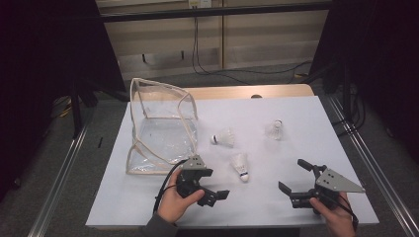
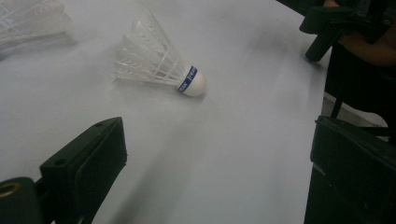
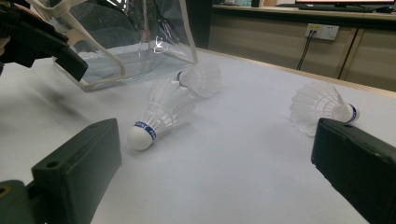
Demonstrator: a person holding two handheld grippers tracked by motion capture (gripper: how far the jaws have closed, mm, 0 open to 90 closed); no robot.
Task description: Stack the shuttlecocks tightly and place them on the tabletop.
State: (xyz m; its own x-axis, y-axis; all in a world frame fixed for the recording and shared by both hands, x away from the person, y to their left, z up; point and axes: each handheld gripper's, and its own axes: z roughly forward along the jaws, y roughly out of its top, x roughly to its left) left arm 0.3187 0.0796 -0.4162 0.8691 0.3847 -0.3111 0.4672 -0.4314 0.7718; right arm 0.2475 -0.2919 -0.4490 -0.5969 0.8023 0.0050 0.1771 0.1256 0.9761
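Three white feathered shuttlecocks lie on the white worktop (image 1: pixel 148 197), each well apart from the others. The nearest shuttlecock (image 1: pixel 240 166), with a blue band round its white cork, lies on its side with the cork toward the person. The middle shuttlecock (image 1: pixel 223 138) lies on its side just beside the clear plastic bag with cream piping (image 1: pixel 160 126), cork turned toward the bag. The far shuttlecock (image 1: pixel 275 130) sits off to the right, apart from both.

The bag stands on the left part of the worktop; which way its mouth faces cannot be told. Judged from the layout, it is the likely receptacle for the shuttlecocks.

The left gripper (image 1: pixel 213 196) is held low over the near edge, its jaws spread wide and empty. In the left gripper view the nearest shuttlecock (image 2: pixel 159 65) lies ahead of the jaws, not yet between them, so this gripper looks lined up for an approach to it.

The right gripper (image 1: pixel 295 181) hovers at the right near corner, jaws likewise spread and holding nothing. Its own view looks across the worktop at the nearest shuttlecock (image 3: pixel 161 114), the middle one (image 3: pixel 200 78) and the far one (image 3: pixel 322 106), with the bag (image 3: pixel 116 42) behind.

Judgement: no shuttlecock is picked up yet. The light feather skirts would probably crush under a hard pinch, so a hold near the cork seems safer.
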